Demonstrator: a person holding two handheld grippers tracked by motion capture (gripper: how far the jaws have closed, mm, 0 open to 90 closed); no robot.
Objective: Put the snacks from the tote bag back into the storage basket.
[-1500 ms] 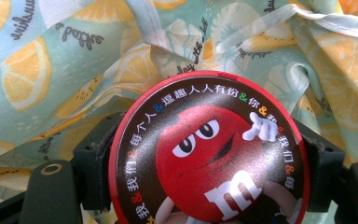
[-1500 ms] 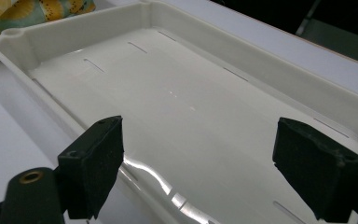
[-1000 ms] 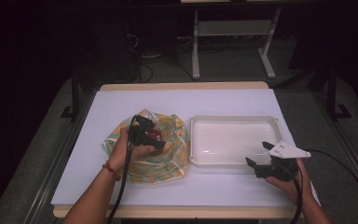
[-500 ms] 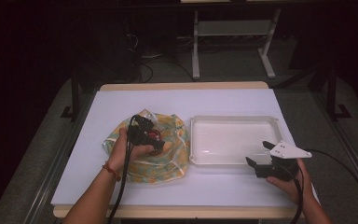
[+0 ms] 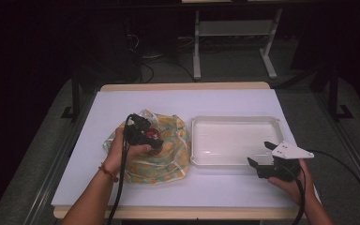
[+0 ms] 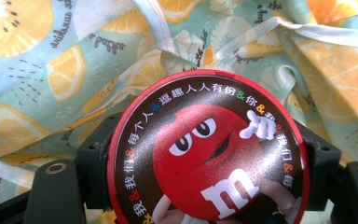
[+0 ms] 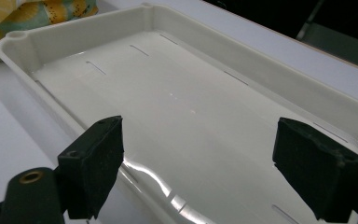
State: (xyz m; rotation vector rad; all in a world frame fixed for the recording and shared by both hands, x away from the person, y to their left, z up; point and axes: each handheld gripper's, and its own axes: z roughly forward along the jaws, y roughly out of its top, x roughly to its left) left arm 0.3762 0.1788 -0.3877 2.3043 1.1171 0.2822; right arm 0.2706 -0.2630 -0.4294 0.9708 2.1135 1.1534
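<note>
A round red-rimmed disc point(image 6: 207, 149) with a red candy character and white letters sits between the jaws of my left gripper point(image 6: 207, 168), which is shut on its edges. It is held just above a crumpled cloth bag point(image 6: 74, 70) printed with orange slices. From the high view, the left gripper point(image 5: 151, 137) and disc point(image 5: 153, 133) hover over the bag point(image 5: 166, 157) at the table's left-centre. My right gripper point(image 5: 258, 153) stands open at the near right corner of a white plastic tray point(image 5: 234, 120), with nothing between its jaws. The tray point(image 7: 191, 107) lies below the right gripper point(image 7: 198, 161).
The white table top point(image 5: 215, 101) carries the bag and tray side by side. A corner of the bag point(image 7: 42, 11) touches the tray's far end in the right gripper view. Dark floor and a metal stand point(image 5: 234, 42) lie beyond the table's far edge.
</note>
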